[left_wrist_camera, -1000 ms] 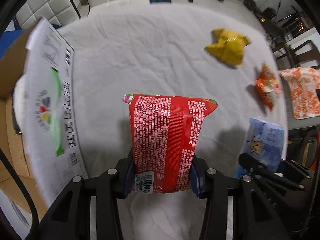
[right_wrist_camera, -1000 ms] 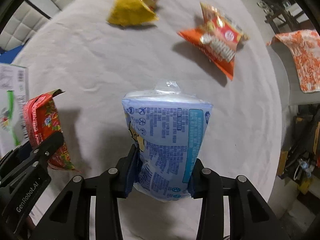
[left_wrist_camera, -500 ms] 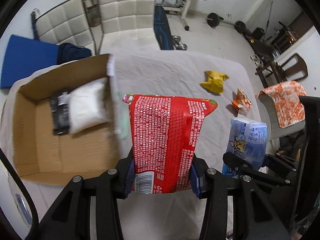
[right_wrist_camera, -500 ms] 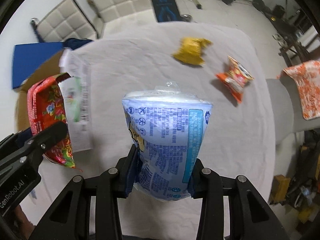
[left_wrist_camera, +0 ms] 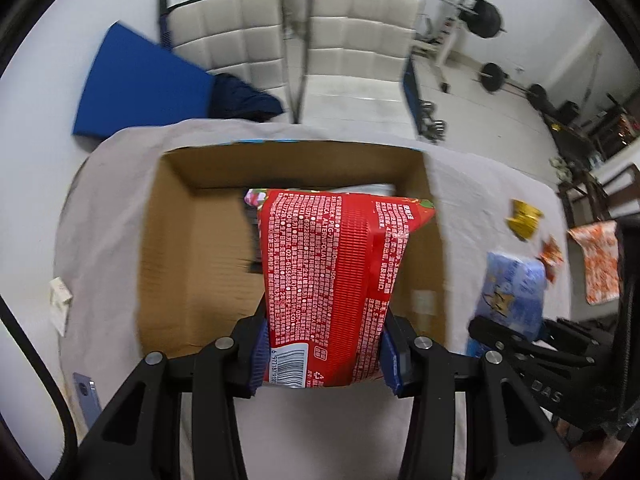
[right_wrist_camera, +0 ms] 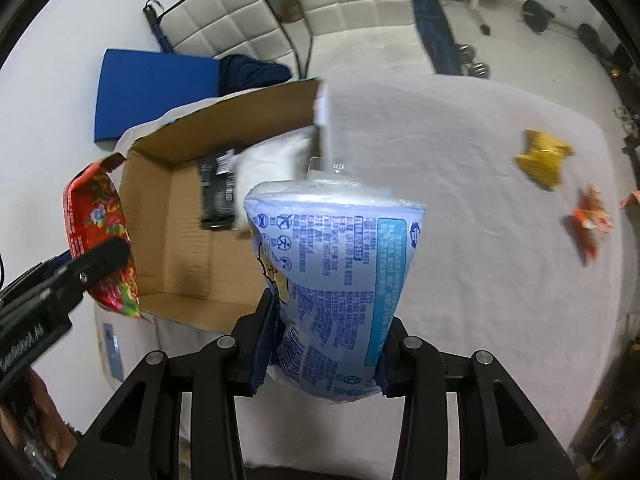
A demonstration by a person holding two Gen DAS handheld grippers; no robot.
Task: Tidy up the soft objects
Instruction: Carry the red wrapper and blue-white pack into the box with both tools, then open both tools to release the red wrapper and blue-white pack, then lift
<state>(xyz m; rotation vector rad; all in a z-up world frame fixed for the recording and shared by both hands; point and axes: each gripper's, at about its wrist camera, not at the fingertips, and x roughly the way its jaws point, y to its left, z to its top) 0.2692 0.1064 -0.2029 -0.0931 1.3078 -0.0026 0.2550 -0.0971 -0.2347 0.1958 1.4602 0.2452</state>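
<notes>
My left gripper (left_wrist_camera: 324, 354) is shut on a red snack pack (left_wrist_camera: 336, 280) and holds it above the open cardboard box (left_wrist_camera: 192, 264). My right gripper (right_wrist_camera: 322, 350) is shut on a light blue pack (right_wrist_camera: 332, 280), held above the table just right of the box (right_wrist_camera: 160, 216). Inside the box lie a white soft pack (right_wrist_camera: 272, 160) and a black packet (right_wrist_camera: 218, 192). The red pack also shows in the right wrist view (right_wrist_camera: 100, 232), and the blue pack in the left wrist view (left_wrist_camera: 512, 292).
A yellow bag (right_wrist_camera: 544, 156) and an orange bag (right_wrist_camera: 588, 224) lie on the white tablecloth (right_wrist_camera: 460, 200) at the far right. White padded chairs (left_wrist_camera: 320, 52) stand behind the table. A blue mat (left_wrist_camera: 136, 84) lies on the floor. A phone (left_wrist_camera: 86, 394) lies at the table's left edge.
Both grippers have risen and swung left with their packs. The left one has come over the box, which now lies centred under the red pack. The loose bags have receded to the right.
</notes>
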